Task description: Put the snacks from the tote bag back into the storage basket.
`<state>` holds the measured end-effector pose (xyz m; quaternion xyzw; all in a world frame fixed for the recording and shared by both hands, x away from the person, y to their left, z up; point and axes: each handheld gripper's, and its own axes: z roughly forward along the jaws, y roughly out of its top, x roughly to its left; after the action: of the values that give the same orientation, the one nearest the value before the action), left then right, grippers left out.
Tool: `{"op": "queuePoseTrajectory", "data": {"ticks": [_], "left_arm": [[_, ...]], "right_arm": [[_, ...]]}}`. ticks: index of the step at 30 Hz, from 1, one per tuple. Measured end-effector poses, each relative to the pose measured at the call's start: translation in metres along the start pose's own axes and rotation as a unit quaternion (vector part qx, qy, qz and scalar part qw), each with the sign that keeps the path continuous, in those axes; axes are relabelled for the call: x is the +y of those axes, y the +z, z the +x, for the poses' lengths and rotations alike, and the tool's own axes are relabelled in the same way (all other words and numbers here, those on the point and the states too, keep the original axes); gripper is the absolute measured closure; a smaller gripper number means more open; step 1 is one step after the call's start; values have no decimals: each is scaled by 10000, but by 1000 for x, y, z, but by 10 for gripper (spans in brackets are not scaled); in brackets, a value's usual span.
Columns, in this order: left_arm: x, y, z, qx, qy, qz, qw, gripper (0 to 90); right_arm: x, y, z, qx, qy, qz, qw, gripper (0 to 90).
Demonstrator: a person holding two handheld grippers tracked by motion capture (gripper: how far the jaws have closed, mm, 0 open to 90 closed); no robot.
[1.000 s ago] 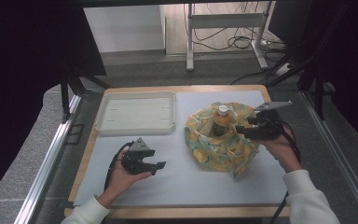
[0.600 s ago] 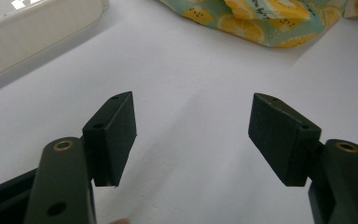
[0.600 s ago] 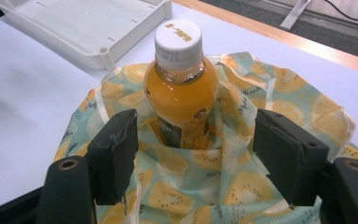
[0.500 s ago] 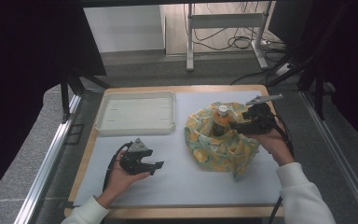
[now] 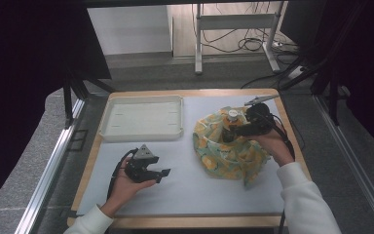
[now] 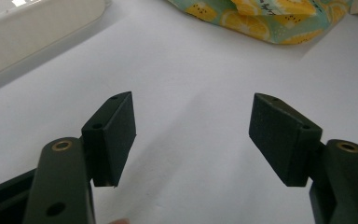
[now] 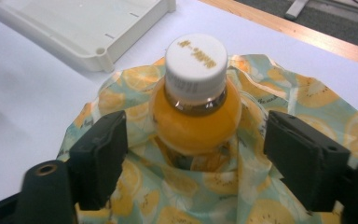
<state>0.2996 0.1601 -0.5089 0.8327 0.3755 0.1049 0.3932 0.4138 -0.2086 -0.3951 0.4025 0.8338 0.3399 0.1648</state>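
1. White tray [image 5: 142, 118] sits upper left of the mat.
2. Lemon-print cloth [image 5: 229, 151] bunches right of centre around the orange bottle [image 7: 195, 103].
3. Right gripper [image 7: 195, 163]: jaws just opening, spread either side of the bottle, pads clear.
4. Left gripper [image 6: 192, 135], lower left, gapes over bare mat.

orange bottle [image 7: 196, 116] (white cap [image 7: 196, 58]), lemon-print cloth [image 7: 303, 98]

A wooden table [image 5: 282, 105] is carrying a white mat [image 5: 195, 185]; tray [image 5: 142, 118] at ten o'clock, patterned cloth [image 5: 226, 153] at two.
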Motion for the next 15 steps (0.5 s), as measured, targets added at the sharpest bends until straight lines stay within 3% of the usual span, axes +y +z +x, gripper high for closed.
{"op": "queuePoseTrajectory", "data": {"ticks": [6,15], "left_arm": [[-2,0,1,38,-34,17,10000,315],[-3,-2,1,37,-32,24,10000,315]], "right_arm": [[7,18,-1,34,110,132,9998,164],[16,47,0,47,93,527,9986,160]]}}
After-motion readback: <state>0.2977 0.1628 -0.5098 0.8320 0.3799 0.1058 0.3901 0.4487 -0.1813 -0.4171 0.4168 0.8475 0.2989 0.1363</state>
